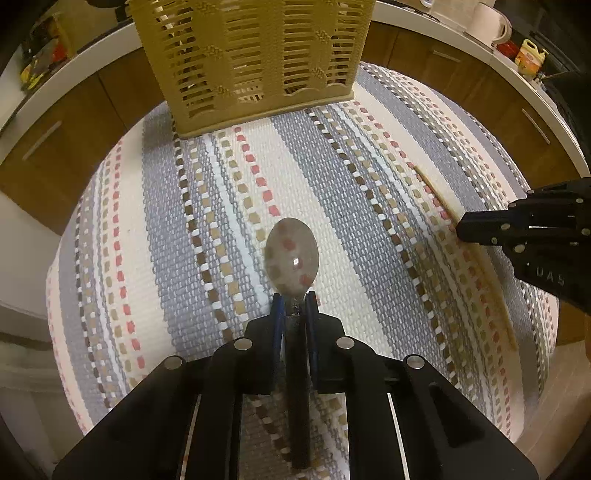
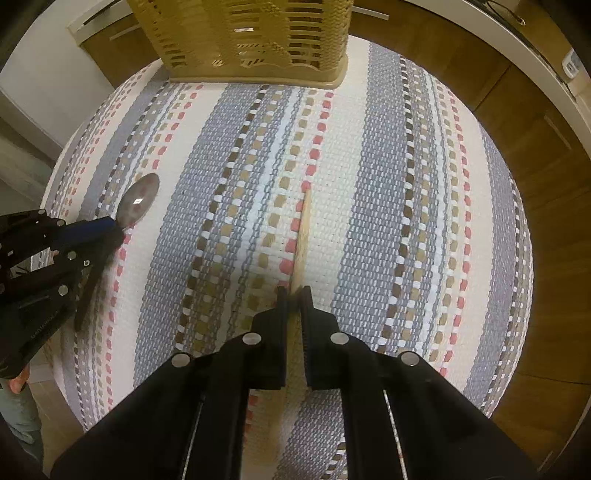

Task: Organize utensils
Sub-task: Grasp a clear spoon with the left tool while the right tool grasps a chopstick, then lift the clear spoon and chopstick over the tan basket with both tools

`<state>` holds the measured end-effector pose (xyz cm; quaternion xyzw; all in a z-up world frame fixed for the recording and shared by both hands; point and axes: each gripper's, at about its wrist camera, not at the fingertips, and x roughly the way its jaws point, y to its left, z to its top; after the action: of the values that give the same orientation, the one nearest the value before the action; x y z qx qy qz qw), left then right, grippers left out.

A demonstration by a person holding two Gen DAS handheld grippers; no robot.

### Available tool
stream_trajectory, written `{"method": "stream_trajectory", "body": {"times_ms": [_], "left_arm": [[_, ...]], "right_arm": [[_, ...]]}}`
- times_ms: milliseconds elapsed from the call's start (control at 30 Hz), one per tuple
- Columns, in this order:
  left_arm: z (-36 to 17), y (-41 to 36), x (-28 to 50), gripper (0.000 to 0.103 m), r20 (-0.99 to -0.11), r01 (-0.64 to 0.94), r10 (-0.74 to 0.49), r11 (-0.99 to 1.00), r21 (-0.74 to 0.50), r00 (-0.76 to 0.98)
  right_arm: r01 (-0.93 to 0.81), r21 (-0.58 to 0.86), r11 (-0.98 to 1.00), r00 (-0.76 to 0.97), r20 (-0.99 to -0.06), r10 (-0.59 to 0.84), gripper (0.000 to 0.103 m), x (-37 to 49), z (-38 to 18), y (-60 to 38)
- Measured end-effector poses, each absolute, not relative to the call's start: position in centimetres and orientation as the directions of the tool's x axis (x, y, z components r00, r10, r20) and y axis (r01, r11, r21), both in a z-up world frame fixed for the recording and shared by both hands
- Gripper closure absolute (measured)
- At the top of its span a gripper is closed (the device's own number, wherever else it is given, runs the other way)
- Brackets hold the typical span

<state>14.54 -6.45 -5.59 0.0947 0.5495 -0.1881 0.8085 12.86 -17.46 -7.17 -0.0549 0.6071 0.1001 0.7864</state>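
Observation:
My left gripper (image 1: 294, 301) is shut on a metal spoon (image 1: 291, 254), gripping its dark handle just behind the bowl, low over a striped woven mat (image 1: 207, 206). My right gripper (image 2: 294, 291) is shut on a thin flat wooden stick (image 2: 303, 229) that lies along the mat. Each gripper shows in the other's view: the right gripper (image 1: 461, 230) at the right edge, the left gripper (image 2: 114, 229) with the spoon (image 2: 138, 199) at the left. A tan slotted utensil basket (image 1: 255, 62) stands upright at the mat's far end, also in the right wrist view (image 2: 255, 40).
The mat (image 2: 369, 221) covers a small table. Wooden cabinets (image 1: 55, 147) with a white countertop (image 1: 443, 33) run behind. A white kettle (image 1: 491, 22) and bottles (image 1: 530, 57) stand on the counter at the back right.

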Motion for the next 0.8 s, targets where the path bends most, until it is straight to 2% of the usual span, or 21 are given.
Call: {"method": "stream_trajectory", "body": {"times_ms": [167, 267, 367, 433, 467, 533, 667, 800], "left_arm": [[-5.5, -6.2, 14.3, 0.092, -0.928, 0.412, -0.191, 0.91, -0.045, 0.319], [-5.5, -6.7, 14.4, 0.085, -0.932, 0.427, -0.191, 0.903, -0.044, 0.307], [-5.6, -7.5, 14.4, 0.084, -0.938, 0.447, -0.165, 0.895, -0.012, 0.305], [-5.6, -7.9, 14.5, 0.085, -0.942, 0.461, -0.146, 0.887, 0.01, 0.301], [-5.6, -8.1, 14.5, 0.091, -0.944, 0.467, -0.134, 0.884, 0.024, 0.302], [-5.6, -8.3, 14.5, 0.093, -0.943, 0.477, -0.129, 0.878, 0.035, 0.308], [-4.6, -7.6, 14.0, 0.094, -0.901, 0.445, -0.205, 0.895, -0.015, 0.383], [-1.6, -6.0, 12.8, 0.094, -0.8, 0.418, -0.341, 0.9, -0.125, 0.493]], "right_arm": [[-0.218, 0.048, 0.975, 0.25, -0.963, 0.103, 0.098, 13.1, -6.8, -17.5], [-0.22, 0.063, 0.973, 0.237, -0.964, 0.116, 0.098, 13.3, -7.0, -17.7], [-0.227, 0.066, 0.972, 0.231, -0.966, 0.119, 0.098, 13.6, -7.1, -17.7], [-0.234, 0.072, 0.97, 0.226, -0.966, 0.126, 0.098, 13.4, -7.2, -19.6], [-0.238, 0.072, 0.969, 0.225, -0.966, 0.128, 0.098, 13.5, -7.4, -19.5], [-0.243, 0.079, 0.967, 0.233, -0.963, 0.138, 0.099, 13.5, -7.3, -19.6], [-0.251, 0.162, 0.954, 0.285, -0.93, 0.232, 0.099, 12.1, -6.0, -20.9], [-0.266, 0.222, 0.938, 0.369, -0.876, 0.312, 0.099, 11.2, -3.7, -22.3]]}}
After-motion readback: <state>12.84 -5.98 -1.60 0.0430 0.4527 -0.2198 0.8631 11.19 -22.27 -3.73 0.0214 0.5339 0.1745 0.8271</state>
